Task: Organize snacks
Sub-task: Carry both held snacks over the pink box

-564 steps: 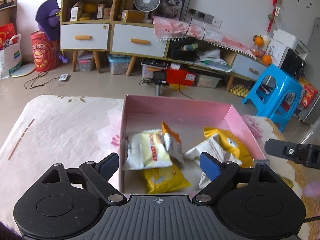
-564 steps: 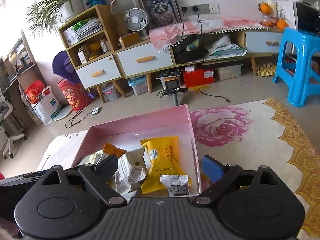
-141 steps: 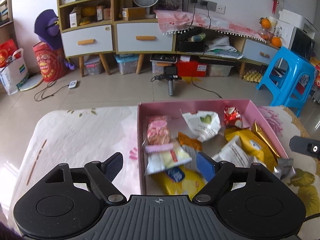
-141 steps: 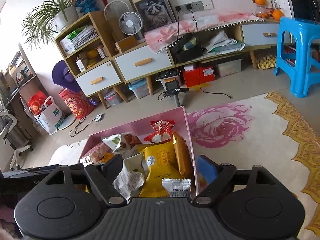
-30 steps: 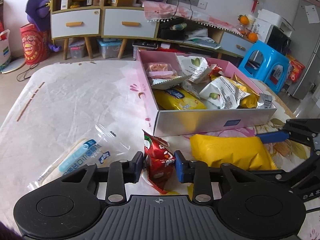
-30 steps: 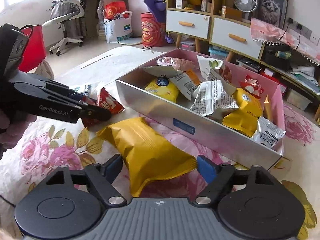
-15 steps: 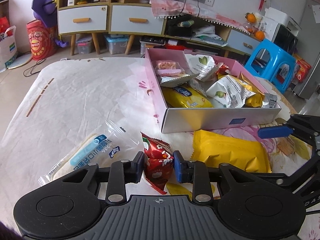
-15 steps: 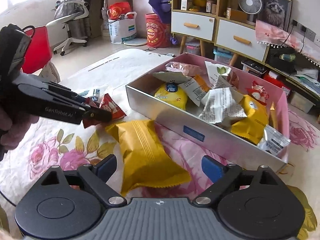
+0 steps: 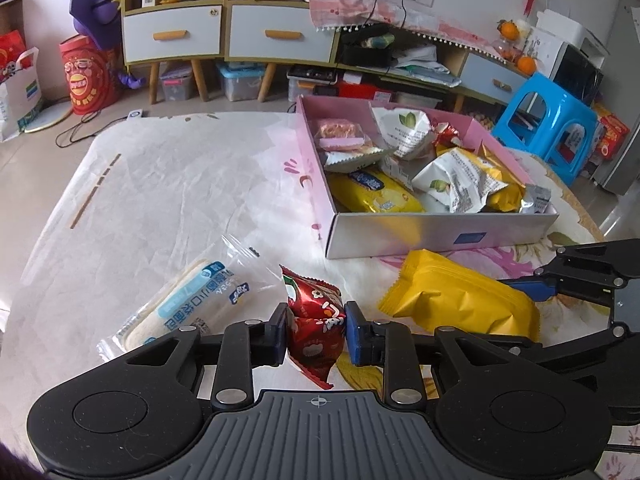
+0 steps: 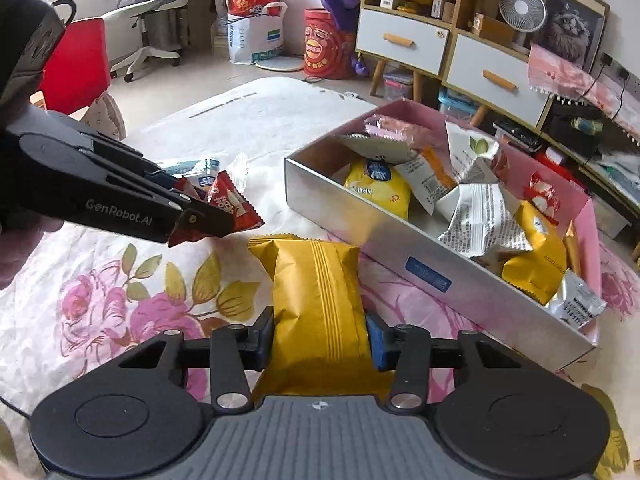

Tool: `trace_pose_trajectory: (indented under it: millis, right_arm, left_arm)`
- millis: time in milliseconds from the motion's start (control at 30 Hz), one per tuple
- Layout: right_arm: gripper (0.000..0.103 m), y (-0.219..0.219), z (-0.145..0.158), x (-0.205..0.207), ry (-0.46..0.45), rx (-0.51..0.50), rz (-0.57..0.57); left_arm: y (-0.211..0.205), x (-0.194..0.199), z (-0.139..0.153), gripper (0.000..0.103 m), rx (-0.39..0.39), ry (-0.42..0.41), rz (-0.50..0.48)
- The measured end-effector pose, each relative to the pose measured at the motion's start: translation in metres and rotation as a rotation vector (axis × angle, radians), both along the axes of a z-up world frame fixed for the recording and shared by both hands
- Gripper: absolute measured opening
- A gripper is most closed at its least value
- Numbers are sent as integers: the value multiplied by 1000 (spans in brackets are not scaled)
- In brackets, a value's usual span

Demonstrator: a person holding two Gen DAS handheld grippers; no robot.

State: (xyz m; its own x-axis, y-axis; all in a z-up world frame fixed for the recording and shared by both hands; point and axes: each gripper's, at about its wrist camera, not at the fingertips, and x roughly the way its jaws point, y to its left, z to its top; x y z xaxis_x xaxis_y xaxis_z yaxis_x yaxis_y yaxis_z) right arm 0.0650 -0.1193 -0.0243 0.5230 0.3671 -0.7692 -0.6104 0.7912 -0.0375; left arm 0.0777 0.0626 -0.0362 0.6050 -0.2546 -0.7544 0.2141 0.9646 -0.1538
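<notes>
My left gripper [image 9: 317,332] is shut on a red snack packet [image 9: 314,316], its jaws still closing a little, just above the tablecloth; the right wrist view shows the same left gripper [image 10: 200,220] and red packet [image 10: 234,208]. My right gripper [image 10: 320,342] is closing on a yellow snack packet [image 10: 316,280], both pads pressing its sides. The left wrist view shows that yellow packet [image 9: 452,300] in front of the box, with the right gripper [image 9: 516,316] on its near end. The pink box [image 9: 440,236] holds several snack packets.
A clear-wrapped white bread packet [image 9: 188,308] lies left of the red packet. The box's silver front wall [image 10: 400,256] stands just beyond the yellow packet. A person's hand [image 10: 16,248] holds the left gripper. A blue stool [image 9: 552,120] and cabinets stand past the table.
The right jaws, wide apart around the yellow packet half a second ago, have closed onto it. The left gripper keeps its hold on the red packet and has hardly moved.
</notes>
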Motion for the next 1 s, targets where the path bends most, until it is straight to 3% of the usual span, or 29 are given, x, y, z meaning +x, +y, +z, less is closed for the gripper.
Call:
trace_pose_trajectory:
  millis: [500, 833, 1000]
  right_arm:
    - [35, -25, 48, -16, -104, 97, -101]
    - [34, -62, 55, 23, -190, 153, -380]
    - [35, -78, 47, 44, -185, 193, -507]
  left_arm:
    - [3, -10, 40, 25, -59, -57, 62]
    - [-19, 22, 43, 26, -123, -73, 118]
    - [-32, 43, 36, 26, -165, -69, 142]
